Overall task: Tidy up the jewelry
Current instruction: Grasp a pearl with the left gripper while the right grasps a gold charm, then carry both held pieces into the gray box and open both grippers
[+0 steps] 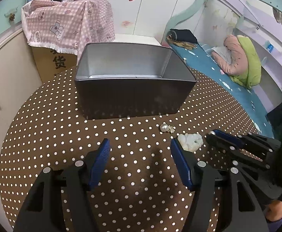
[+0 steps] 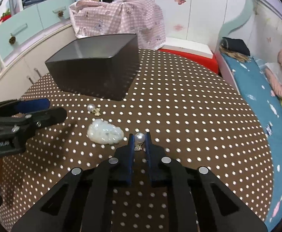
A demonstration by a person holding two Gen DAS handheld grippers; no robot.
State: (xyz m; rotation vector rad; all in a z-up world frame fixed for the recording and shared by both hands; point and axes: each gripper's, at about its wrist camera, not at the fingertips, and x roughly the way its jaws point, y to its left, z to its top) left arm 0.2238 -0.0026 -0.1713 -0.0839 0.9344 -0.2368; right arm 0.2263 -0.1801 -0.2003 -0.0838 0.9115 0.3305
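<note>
A dark metal box (image 1: 135,96) stands open on the polka-dot table; it also shows in the right wrist view (image 2: 94,73). My right gripper (image 2: 140,138) is shut on a pearl earring (image 2: 140,137) with a gold charm, just above the cloth. A second pearl earring (image 2: 93,109) and a white jade pendant (image 2: 105,133) lie on the table to its left. In the left wrist view, the earring (image 1: 167,128) and pendant (image 1: 191,141) lie in front of the box. My left gripper (image 1: 139,147) is open and empty, its right finger beside the pendant.
The round table has a brown cloth with white dots (image 1: 63,135). A pink checked cloth covers a cardboard box (image 1: 67,25) behind it. A bed with a blue sheet (image 2: 256,89) runs along the right. Cabinets (image 2: 25,29) stand at the left.
</note>
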